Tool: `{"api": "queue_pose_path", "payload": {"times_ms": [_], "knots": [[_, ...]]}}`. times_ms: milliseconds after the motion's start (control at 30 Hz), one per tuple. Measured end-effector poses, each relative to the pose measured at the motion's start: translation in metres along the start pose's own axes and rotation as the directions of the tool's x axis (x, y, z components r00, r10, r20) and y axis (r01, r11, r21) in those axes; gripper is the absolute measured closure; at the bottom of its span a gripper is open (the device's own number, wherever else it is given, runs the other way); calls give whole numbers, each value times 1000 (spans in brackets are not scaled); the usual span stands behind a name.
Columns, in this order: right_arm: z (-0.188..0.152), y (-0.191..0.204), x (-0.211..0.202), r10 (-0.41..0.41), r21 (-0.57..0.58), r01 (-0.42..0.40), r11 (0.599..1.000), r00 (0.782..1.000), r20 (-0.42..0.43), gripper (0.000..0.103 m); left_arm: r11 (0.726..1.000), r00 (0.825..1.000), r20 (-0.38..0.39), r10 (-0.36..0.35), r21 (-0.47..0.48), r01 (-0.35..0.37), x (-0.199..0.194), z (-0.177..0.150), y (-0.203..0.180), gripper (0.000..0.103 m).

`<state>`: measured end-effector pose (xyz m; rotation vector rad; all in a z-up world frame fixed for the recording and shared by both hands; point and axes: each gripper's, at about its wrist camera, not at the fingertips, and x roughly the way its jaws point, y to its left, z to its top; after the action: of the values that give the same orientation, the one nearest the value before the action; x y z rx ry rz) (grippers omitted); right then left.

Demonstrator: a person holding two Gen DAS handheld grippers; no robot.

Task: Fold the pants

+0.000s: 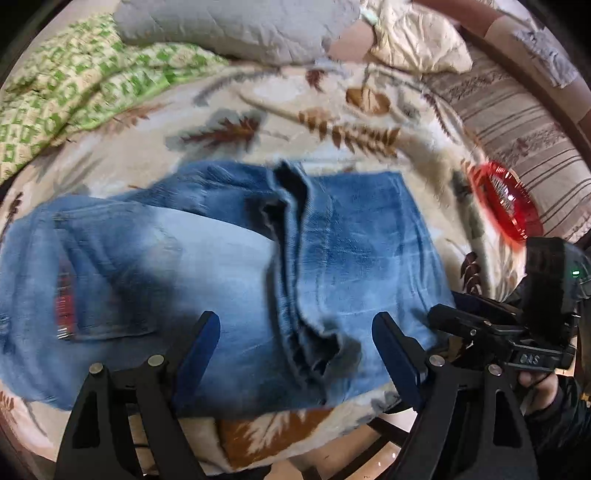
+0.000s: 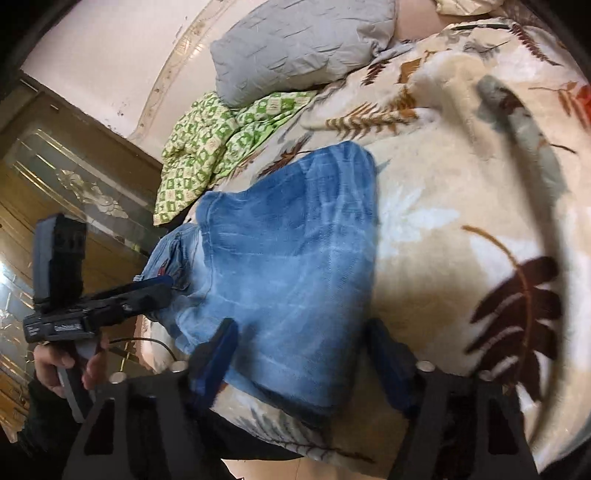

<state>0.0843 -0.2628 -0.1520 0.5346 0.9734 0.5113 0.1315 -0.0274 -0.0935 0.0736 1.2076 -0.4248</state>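
Blue jeans (image 1: 229, 266) lie folded over on the leaf-patterned blanket (image 1: 280, 107), waist and back pocket to the left, folded leg ends on top at centre. My left gripper (image 1: 295, 332) is open and empty, fingers spread just above the jeans' near edge. In the right wrist view the jeans (image 2: 280, 266) run away from the camera. My right gripper (image 2: 299, 343) is open and empty over their near end. The right gripper also shows in the left wrist view (image 1: 458, 314), and the left gripper in the right wrist view (image 2: 162, 286), at the jeans' waist side.
A grey pillow (image 1: 229, 29), a green patterned cloth (image 1: 66, 92) and a cream cushion (image 1: 413, 40) lie at the far side of the bed. A red glossy object (image 1: 506, 203) sits right of the jeans. A wooden glazed door (image 2: 66, 206) stands beyond the bed edge.
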Motion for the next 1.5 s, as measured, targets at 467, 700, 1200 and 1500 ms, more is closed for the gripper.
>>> {"api": "queue_pose_path", "payload": {"times_ms": [467, 700, 1200, 1500], "knots": [[8, 19, -35, -95, -188, 117, 975, 988, 122, 94, 989, 994, 54, -90, 121, 83, 48, 23, -71, 81], [12, -3, -46, -237, -150, 260, 954, 959, 154, 95, 991, 997, 45, -57, 126, 51, 65, 32, -77, 80], [26, 33, -72, -384, -199, 441, 875, 884, 268, 13, 976, 949, 249, 193, 51, -212, -35, 30, -4, 15], [50, 116, -35, -315, -354, 408, 842, 903, 292, 13, 888, 853, 257, 455, -57, -457, -142, 0, 91, 15]]}}
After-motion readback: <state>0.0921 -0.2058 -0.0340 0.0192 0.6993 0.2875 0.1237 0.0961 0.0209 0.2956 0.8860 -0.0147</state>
